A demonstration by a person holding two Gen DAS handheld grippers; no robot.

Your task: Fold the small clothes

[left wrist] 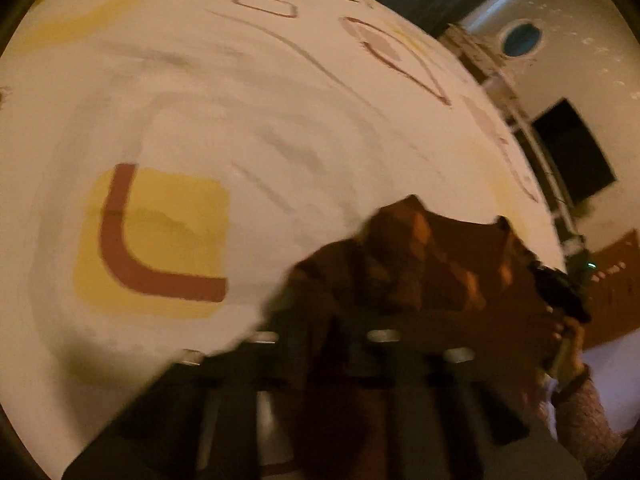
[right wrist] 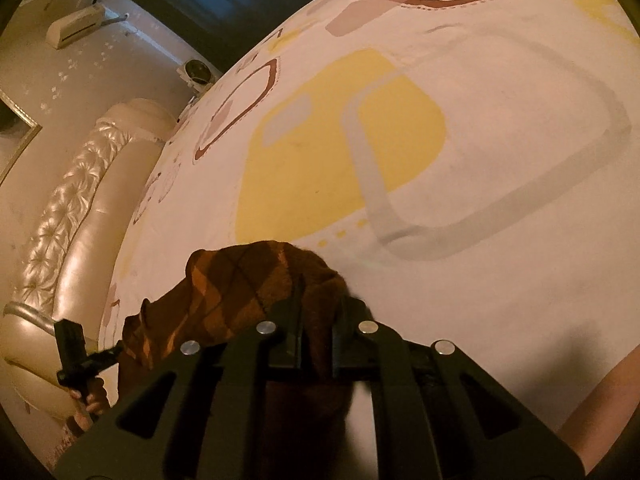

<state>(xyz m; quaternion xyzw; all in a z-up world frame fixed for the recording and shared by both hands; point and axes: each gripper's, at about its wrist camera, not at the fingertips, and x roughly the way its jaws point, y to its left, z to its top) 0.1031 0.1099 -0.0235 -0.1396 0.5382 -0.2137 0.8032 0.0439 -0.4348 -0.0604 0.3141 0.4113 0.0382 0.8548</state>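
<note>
STEP: mid-fold, brown argyle garment [right wrist: 256, 284] held above the bed sheet [right wrist: 480, 160] | JAWS: left gripper [left wrist: 340, 320] and right gripper [right wrist: 316, 332] both pinching cloth | NEXT: likely lay it flat, edges matched.

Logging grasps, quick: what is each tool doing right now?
Left tool: shut on the brown argyle garment.
Right tool: shut on the same garment.
</note>
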